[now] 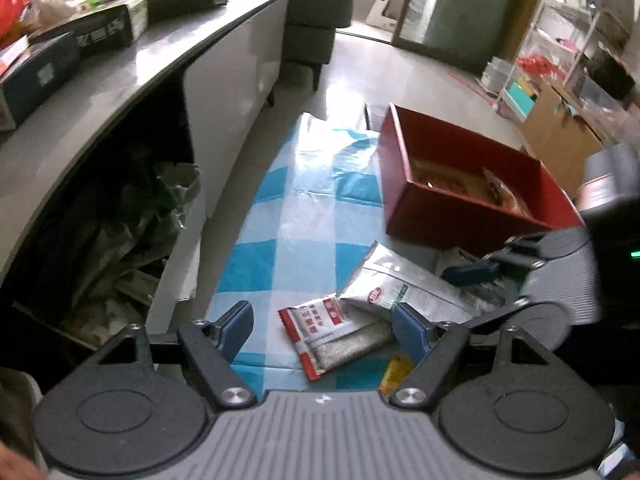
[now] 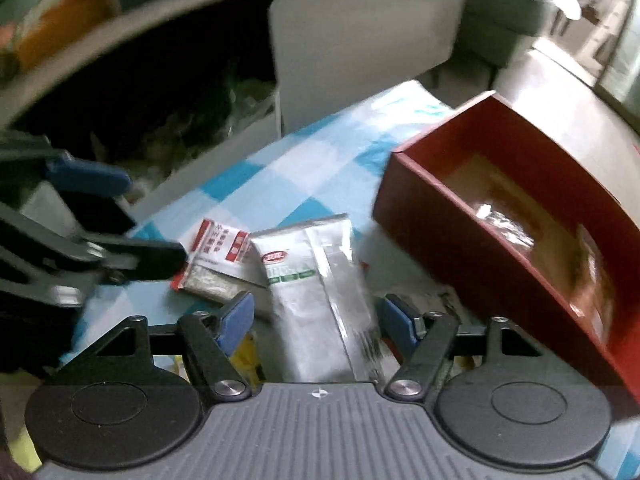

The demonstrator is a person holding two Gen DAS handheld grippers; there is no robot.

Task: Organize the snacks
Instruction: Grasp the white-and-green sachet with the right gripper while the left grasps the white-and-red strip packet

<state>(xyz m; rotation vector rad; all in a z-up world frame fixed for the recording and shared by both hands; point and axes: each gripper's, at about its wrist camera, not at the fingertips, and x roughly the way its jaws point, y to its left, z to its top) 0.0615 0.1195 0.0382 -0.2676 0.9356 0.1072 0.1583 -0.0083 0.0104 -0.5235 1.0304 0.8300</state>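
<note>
Two snack packets lie on the checked cloth (image 1: 288, 216): one silver (image 2: 320, 280), one red-and-white (image 2: 216, 256). One red box (image 1: 472, 188) stands at two o'clock.

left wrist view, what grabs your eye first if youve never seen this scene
The red box stands out, open-topped on the floor at the right, beside the blue and white checked cloth. Nearer the camera, a silver snack pouch leans over a red and white packet on that cloth.
</note>
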